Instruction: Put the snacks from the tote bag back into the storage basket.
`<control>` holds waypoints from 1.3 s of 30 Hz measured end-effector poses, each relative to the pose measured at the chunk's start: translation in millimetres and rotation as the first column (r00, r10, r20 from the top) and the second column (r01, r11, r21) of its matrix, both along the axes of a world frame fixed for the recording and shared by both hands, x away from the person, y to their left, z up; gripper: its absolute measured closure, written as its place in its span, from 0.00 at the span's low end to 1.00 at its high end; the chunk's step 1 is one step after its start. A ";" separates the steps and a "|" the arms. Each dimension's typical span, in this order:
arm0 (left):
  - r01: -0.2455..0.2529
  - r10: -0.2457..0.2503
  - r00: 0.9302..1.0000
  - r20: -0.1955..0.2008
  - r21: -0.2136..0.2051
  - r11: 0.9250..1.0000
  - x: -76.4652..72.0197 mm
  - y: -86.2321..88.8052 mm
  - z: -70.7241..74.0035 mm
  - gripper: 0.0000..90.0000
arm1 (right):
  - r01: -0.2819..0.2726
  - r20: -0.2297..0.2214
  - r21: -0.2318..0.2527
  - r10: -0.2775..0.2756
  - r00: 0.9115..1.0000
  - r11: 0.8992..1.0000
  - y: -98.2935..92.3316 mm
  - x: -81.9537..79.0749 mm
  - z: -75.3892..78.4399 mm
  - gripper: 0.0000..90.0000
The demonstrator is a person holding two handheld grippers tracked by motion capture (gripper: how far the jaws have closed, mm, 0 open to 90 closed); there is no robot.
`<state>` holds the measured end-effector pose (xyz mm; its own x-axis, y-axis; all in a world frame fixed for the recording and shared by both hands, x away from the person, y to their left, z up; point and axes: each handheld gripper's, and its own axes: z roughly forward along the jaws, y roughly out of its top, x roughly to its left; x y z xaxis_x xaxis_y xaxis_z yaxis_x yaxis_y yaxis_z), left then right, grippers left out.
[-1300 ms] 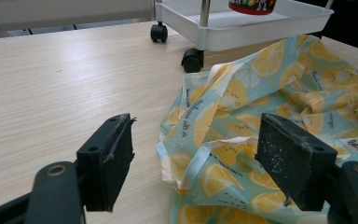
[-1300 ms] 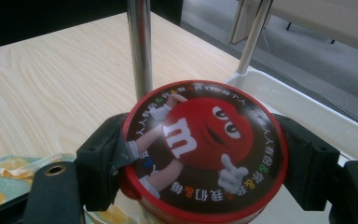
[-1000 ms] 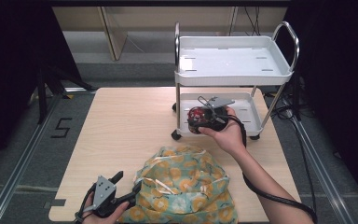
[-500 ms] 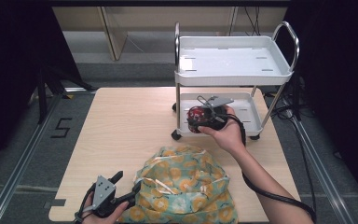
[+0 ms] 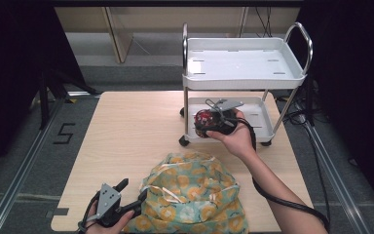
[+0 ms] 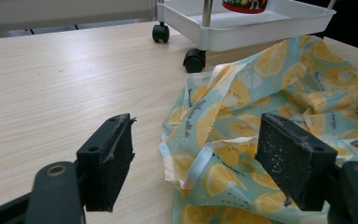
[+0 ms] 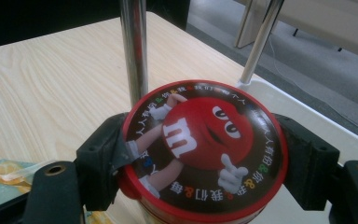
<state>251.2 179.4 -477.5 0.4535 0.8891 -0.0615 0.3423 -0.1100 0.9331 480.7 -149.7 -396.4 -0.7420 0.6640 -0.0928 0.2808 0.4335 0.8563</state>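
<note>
1. Pale wood table (image 5: 136,131), dark room; we see a white cart (image 5: 246,63) on it.
2. Right tongs (image 7: 205,154) clamp red candy tin (image 7: 205,140) over cart's lower shelf.
3. Left tongs (image 6: 200,158) released beside lemon-print cloth (image 6: 279,93).

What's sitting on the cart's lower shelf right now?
The round red candy tin with a cartoon lid sits over the white cart's lower tray, clamped by the right gripper. The hand and gripper hide the shelf beneath it; the rest looks bare.

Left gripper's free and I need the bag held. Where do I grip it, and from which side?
Grip the bag by its folded strap edge, lying flat between the open left gripper jaws. Come in low from the bag's left side along the table; that edge sticks out, thin enough to pinch.
</note>
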 end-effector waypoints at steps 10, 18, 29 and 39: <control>-0.001 0.001 1.000 0.001 0.001 1.000 0.1 0.5 -0.1 0.29 | 0.007 -0.009 -0.006 -0.007 1.000 1.000 1.3 1.7 -1.6 0.30; 0.001 -0.001 1.000 0.004 -0.002 1.000 0.6 0.9 -0.1 0.29 | 0.005 -0.009 -0.006 -0.005 1.000 1.000 2.2 5.9 -3.7 0.30; -0.001 0.001 1.000 0.001 0.002 1.000 0.3 0.9 0.0 0.29 | 0.018 -0.014 -0.014 -0.018 1.000 1.000 3.5 8.0 -2.9 0.30; -0.001 0.001 1.000 0.005 -0.003 1.000 0.7 1.3 -0.2 0.29 | 0.023 -0.007 -0.021 -0.024 1.000 1.000 4.6 12.3 -5.0 0.30</control>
